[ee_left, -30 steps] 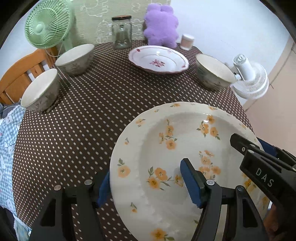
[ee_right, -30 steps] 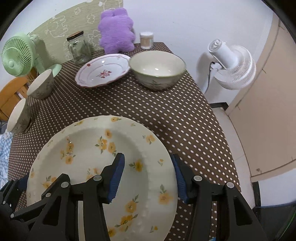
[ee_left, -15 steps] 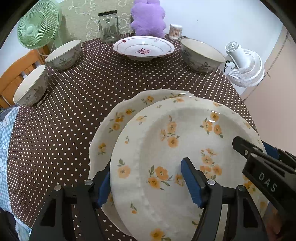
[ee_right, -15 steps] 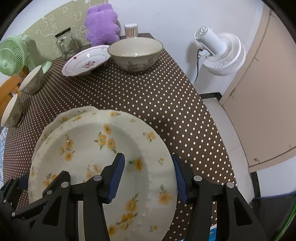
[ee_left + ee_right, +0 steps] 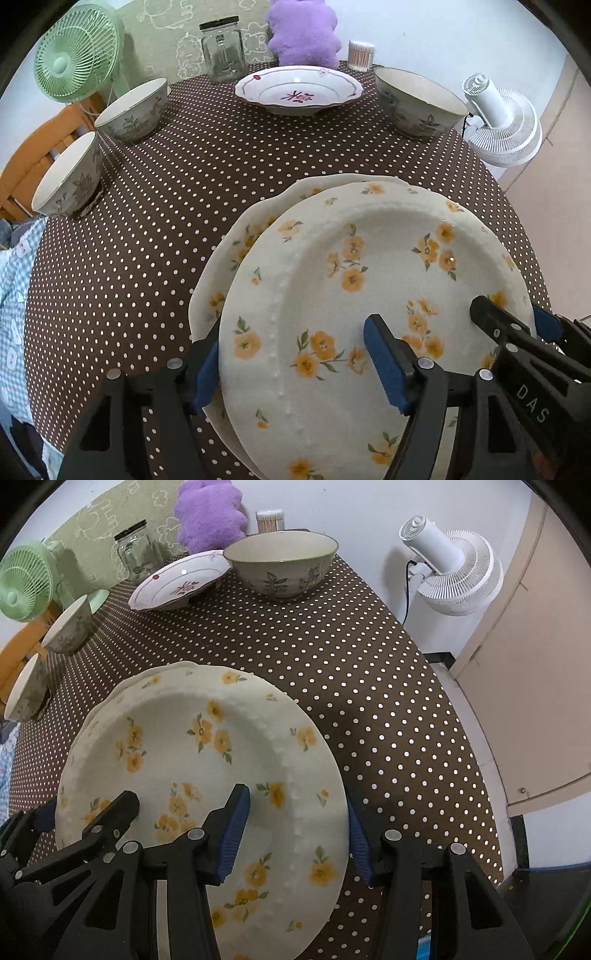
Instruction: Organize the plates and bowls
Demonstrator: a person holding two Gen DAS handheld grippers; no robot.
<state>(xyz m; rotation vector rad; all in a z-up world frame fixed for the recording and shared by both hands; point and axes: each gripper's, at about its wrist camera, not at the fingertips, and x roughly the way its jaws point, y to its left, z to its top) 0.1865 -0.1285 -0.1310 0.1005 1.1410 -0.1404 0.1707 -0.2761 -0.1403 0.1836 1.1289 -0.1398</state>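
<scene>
A cream plate with yellow flowers (image 5: pixel 369 240) lies nearly level over a second matching plate (image 5: pixel 236 243), whose rim shows at the left and far side. My left gripper (image 5: pixel 295 369) straddles the top plate's left rim, one finger under the edge and one over the inside; its jaws are opening. My right gripper (image 5: pixel 295 834) is shut on the right rim of the same plate (image 5: pixel 177 720). The lower plate (image 5: pixel 162 669) peeks out behind. Each gripper shows in the other's view.
On the brown dotted tablecloth (image 5: pixel 221 166) stand a pink-flowered plate (image 5: pixel 295 92), a bowl at the far right (image 5: pixel 421 103) and two bowls at the left (image 5: pixel 131 109) (image 5: pixel 66 177). A jar, a purple plush, a green fan and a white fan (image 5: pixel 454 576) ring the table.
Both grippers came down with the flowered plate. A second matching plate came into view beneath it, and the held plate now sits more squarely over it.
</scene>
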